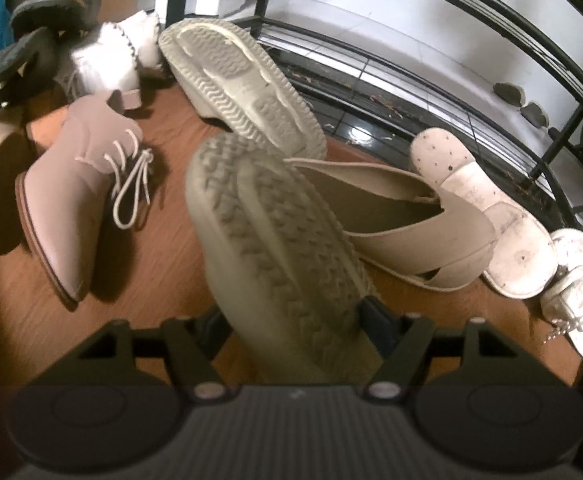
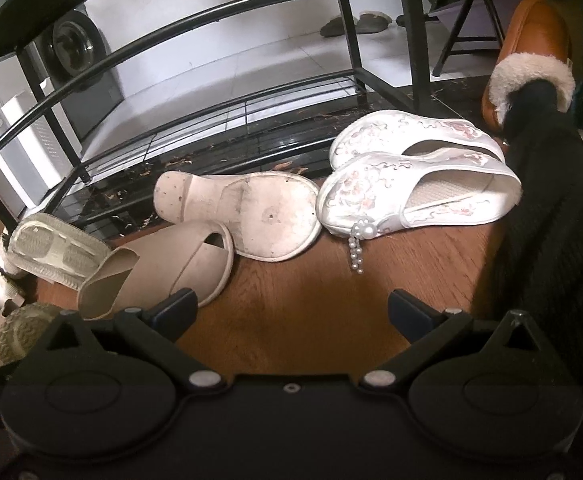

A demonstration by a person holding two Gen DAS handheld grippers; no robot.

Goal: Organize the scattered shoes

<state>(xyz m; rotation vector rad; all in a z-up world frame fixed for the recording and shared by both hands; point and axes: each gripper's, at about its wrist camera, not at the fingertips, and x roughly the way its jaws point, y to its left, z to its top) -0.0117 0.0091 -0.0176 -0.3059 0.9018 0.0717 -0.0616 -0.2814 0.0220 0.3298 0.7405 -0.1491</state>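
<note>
Grey-soled shoe (image 1: 275, 256) sits sole-up between the left gripper's (image 1: 291, 316) spread jaws.

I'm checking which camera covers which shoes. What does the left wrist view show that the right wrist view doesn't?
Left wrist only: the pink lace-up shoes and dark sandals.
Right wrist only: the white embroidered pair and a fur-lined brown slipper.
Both: the beige slide, the white sole-up shoe and the black shoe rack.
</note>
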